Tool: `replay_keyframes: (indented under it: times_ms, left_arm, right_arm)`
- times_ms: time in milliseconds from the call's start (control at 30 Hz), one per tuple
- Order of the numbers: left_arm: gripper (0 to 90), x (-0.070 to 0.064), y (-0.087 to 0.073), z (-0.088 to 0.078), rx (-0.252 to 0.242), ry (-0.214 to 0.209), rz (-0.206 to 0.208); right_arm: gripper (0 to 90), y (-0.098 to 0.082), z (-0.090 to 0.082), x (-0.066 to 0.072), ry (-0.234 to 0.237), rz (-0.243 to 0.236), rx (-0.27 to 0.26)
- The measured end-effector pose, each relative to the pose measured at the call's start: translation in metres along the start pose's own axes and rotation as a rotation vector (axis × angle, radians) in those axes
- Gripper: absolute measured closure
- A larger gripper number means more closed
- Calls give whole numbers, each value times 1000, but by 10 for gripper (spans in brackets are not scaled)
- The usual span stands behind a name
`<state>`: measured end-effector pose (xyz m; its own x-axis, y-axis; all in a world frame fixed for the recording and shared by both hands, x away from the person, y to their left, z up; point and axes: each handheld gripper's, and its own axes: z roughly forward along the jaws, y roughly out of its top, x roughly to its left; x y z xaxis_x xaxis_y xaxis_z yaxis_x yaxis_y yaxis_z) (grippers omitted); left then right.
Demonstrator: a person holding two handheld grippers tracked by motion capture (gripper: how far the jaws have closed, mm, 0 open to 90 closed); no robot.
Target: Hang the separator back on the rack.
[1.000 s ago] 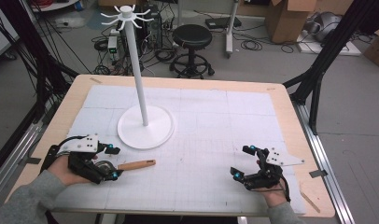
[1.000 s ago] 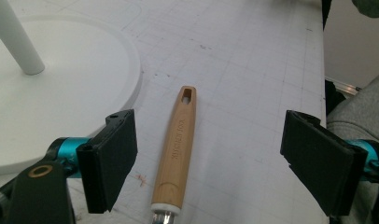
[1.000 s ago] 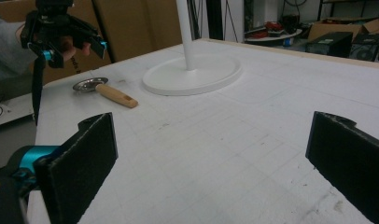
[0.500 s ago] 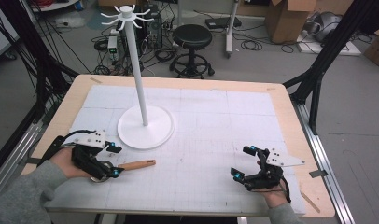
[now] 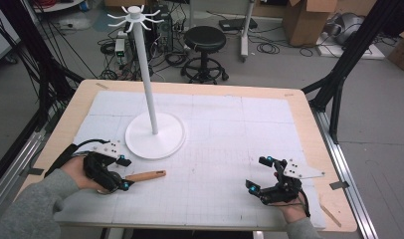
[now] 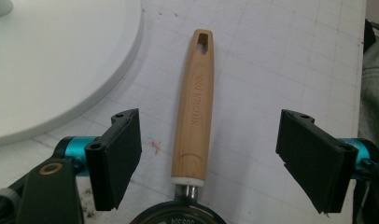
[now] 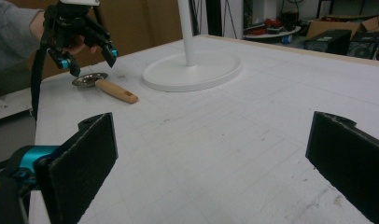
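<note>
Wooden-handled strainer (image 6: 193,112) lies on the table (image 5: 220,149) between the wide left tongs (image 6: 208,156), untouched, jaws just narrowing slightly. Right tongs (image 7: 215,163) gape wide, holding nothing.

Wooden table (image 5: 309,124) under white gridded mat (image 5: 230,149), bearing white stand (image 5: 155,134) and wooden-handled strainer (image 5: 145,176).

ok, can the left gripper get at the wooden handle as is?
Probably yes. The left gripper is open, its jaws on either side of the wooden handle without touching it, and nothing lies between them and it.
</note>
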<state>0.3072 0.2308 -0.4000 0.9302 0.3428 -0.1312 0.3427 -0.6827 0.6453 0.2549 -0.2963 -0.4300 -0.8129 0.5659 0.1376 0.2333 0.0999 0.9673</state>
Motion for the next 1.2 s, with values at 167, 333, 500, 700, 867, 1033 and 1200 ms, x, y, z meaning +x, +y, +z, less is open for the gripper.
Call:
replay_keyframes:
  times_ms: [167, 333, 500, 700, 867, 1033, 1200]
  left_arm:
    - [223, 5, -1, 2, 29, -7, 8]
    - [277, 8, -2, 3, 65, 11, 33]
    - [349, 10, -3, 1, 85, 27, 50]
    - [406, 11, -6, 5, 118, 37, 66]
    - [434, 10, -7, 10, 134, 26, 72]
    - [474, 10, -8, 13, 168, 22, 80]
    - [516, 9, -8, 15, 182, 17, 88]
  right_arm:
    - [12, 0, 0, 0, 4, 2, 1]
    - [12, 0, 0, 1, 6, -1, 0]
    - [12, 0, 2, 1, 16, -5, 1]
    - [12, -1, 2, 1, 18, 0, 6]
    - [12, -1, 2, 2, 23, -3, 8]
    - [12, -1, 2, 2, 24, -2, 8]
    - [12, -1, 2, 2, 25, 1, 7]
